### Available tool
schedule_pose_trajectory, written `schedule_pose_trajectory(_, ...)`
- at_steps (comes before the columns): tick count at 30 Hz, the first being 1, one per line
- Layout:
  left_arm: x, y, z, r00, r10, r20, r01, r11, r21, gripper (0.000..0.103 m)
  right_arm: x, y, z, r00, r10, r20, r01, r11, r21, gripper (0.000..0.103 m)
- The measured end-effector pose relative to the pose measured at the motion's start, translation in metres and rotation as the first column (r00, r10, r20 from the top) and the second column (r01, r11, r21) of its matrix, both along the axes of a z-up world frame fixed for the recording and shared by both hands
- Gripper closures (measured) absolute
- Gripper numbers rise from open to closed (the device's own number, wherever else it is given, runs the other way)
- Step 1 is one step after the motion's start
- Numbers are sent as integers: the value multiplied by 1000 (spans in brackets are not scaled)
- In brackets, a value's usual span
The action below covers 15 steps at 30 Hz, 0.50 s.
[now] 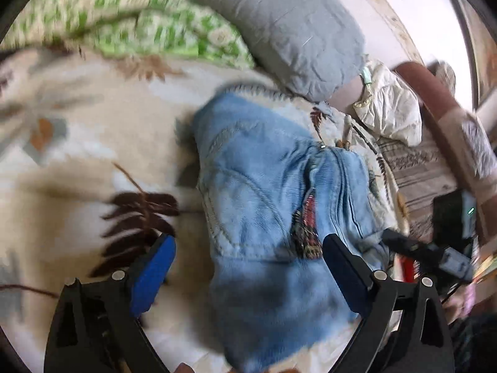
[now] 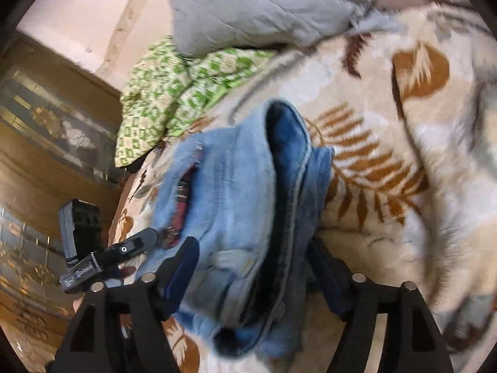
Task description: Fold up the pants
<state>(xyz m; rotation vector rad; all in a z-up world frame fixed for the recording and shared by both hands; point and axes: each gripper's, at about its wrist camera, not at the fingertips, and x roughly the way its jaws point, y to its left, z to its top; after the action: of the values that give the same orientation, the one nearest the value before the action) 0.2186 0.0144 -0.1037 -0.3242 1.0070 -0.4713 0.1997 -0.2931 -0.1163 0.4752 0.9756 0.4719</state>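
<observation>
Denim is filling the near field of both views: the pants (image 1: 273, 205) are lying bundled on the leaf-print blanket (image 1: 77, 143) covering the bed. You are holding the left tongs (image 1: 248, 267) with the pads spread wide apart, straddling the near end of the bundle and clamping nothing. The right tongs (image 2: 253, 283) are likewise standing apart, with a thick stack of layers rising between the pads; contact is unclear through the blur.

Judgement: you are working a late fold. To do it well, close on all layers together near an edge, lift both ends level, and lay them square so the stack does not slide.

Left wrist view is showing the pocket seam and a red patterned patch (image 1: 306, 233); right wrist view alone is showing the dark inner layers (image 2: 289, 143) edge-on. Farther off, a green patterned cloth (image 2: 161, 99) and a grey pillow (image 1: 279, 21) are lying beyond the pants.
</observation>
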Motion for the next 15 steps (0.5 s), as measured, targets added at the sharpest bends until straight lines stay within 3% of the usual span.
schedule_pose_trajectory(4, -31, -3, 27, 984, -48, 171, 18, 985, 172, 7, -24, 7, 25, 994, 74, 77, -71, 996, -51, 20)
schedule_pose_trajectory(7, -56, -16, 37, 948, -138, 285, 33, 938, 345, 7, -41, 20, 34, 980, 158, 119, -137, 976, -168, 20)
schedule_pose_trajectory(10, -70, -30, 38, 931, -207, 302, 70, 910, 408, 7, -46, 26, 33, 977, 183, 107, -159, 967, -200, 20)
schedule_pose_trajectory(15, -86, -47, 41, 909, -271, 316, 109, 887, 449, 7, -35, 15, 25, 993, 115, 37, -112, 990, -80, 20)
